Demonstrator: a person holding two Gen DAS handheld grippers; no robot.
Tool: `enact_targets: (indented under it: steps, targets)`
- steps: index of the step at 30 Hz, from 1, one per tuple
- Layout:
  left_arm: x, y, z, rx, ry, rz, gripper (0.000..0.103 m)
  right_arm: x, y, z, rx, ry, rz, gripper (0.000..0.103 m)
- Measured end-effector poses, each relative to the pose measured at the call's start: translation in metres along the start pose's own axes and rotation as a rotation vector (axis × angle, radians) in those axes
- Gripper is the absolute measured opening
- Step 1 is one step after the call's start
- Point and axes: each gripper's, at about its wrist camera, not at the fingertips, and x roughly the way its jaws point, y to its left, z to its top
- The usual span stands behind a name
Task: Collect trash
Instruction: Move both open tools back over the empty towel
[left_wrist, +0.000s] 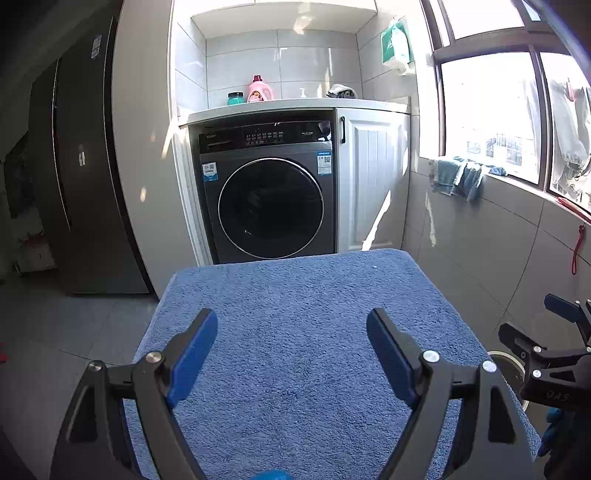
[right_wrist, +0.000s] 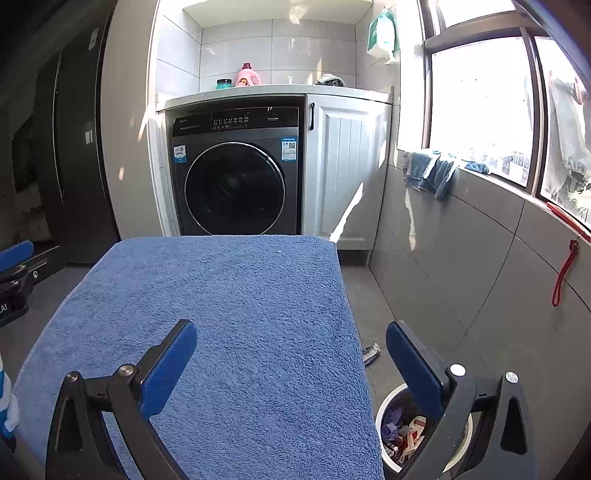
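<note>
A white-rimmed trash bin (right_wrist: 388, 424) stands on the floor at the right of a table covered by a blue towel (right_wrist: 221, 332). It holds crumpled wrappers (right_wrist: 408, 432). A small scrap of trash (right_wrist: 370, 352) lies on the floor by the table's right edge. My right gripper (right_wrist: 291, 354) is open and empty, its right finger above the bin. My left gripper (left_wrist: 291, 343) is open and empty above the towel (left_wrist: 295, 332). The bin's rim (left_wrist: 508, 363) and the right gripper (left_wrist: 532, 332) show at the right of the left wrist view.
A dark washing machine (right_wrist: 236, 173) sits under a white counter with a pink detergent bottle (right_wrist: 247, 75). A white cabinet door (right_wrist: 347, 170) is beside it. A tiled wall and window are at the right, with blue cloths (right_wrist: 432, 173) on the sill. A dark fridge (left_wrist: 85, 166) stands at the left.
</note>
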Motion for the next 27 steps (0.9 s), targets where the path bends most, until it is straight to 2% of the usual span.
enact_targets:
  steps: [18, 27]
  targets:
    - [-0.026, 0.027, -0.01, -0.029, -0.027, 0.011, 0.082, -0.019, 0.008, -0.005, 0.004, -0.021, -0.024, 0.103]
    - [-0.027, 0.034, -0.012, -0.037, -0.023, 0.012, 0.082, -0.023, 0.006, -0.005, -0.001, -0.026, -0.032, 0.103]
